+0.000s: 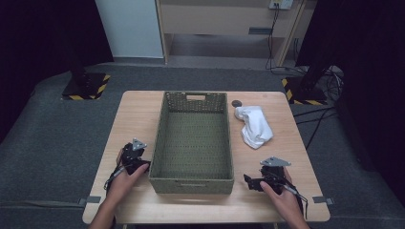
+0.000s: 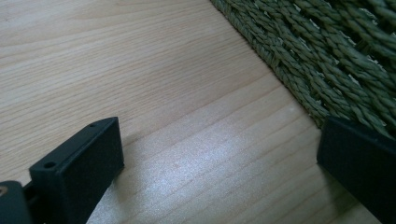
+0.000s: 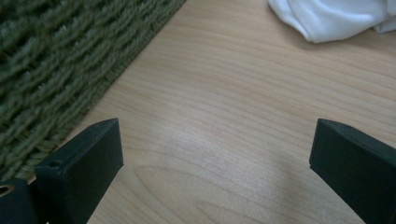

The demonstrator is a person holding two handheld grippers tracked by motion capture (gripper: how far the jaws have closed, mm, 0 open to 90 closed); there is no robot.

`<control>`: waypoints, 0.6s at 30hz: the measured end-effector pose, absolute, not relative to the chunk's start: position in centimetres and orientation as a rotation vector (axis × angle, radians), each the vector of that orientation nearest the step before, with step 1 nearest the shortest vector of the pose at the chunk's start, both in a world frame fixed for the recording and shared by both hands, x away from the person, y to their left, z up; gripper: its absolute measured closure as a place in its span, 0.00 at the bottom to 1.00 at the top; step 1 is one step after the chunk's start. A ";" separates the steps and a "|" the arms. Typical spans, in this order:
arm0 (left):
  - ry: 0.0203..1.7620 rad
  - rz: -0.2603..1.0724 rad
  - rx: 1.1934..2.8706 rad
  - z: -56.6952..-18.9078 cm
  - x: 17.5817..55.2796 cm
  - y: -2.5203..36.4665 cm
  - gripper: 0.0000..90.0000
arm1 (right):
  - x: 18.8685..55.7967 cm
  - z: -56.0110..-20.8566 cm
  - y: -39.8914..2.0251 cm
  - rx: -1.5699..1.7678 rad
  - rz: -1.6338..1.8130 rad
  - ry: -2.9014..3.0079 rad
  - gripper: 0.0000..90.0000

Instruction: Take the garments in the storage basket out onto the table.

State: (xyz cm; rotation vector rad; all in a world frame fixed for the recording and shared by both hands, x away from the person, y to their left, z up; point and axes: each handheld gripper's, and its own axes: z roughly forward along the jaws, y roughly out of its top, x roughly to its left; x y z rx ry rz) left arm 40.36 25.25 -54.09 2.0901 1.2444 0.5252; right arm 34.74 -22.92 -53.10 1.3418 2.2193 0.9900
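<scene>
A: Where is the crumpled white cloth (image 1: 253,126) located?

B: It is seen on the light wooden table (image 1: 133,114), just right of the empty green woven rectangular basket (image 1: 193,178), beyond the right gripper (image 1: 253,182).

A: How are the grippers set?

B: Both are spread wide and nothing is held; the left gripper (image 1: 141,165) is rested beside the basket's left wall.

A: What risk is foreseen?

B: If only a fold were pinched, the cloth could be dragged or dropped short of the basket.
</scene>
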 end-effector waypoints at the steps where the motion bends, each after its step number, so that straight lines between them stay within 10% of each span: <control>1: 1.244 0.525 2.090 -54.1 40.4 25.2 0.00 | 34.7 -53.2 -22.9 1.341 0.985 2.222 0.03; 18: 1.244 0.525 2.090 -54.1 40.4 25.3 0.00 | 36.1 -54.5 -22.0 1.309 0.941 2.224 0.00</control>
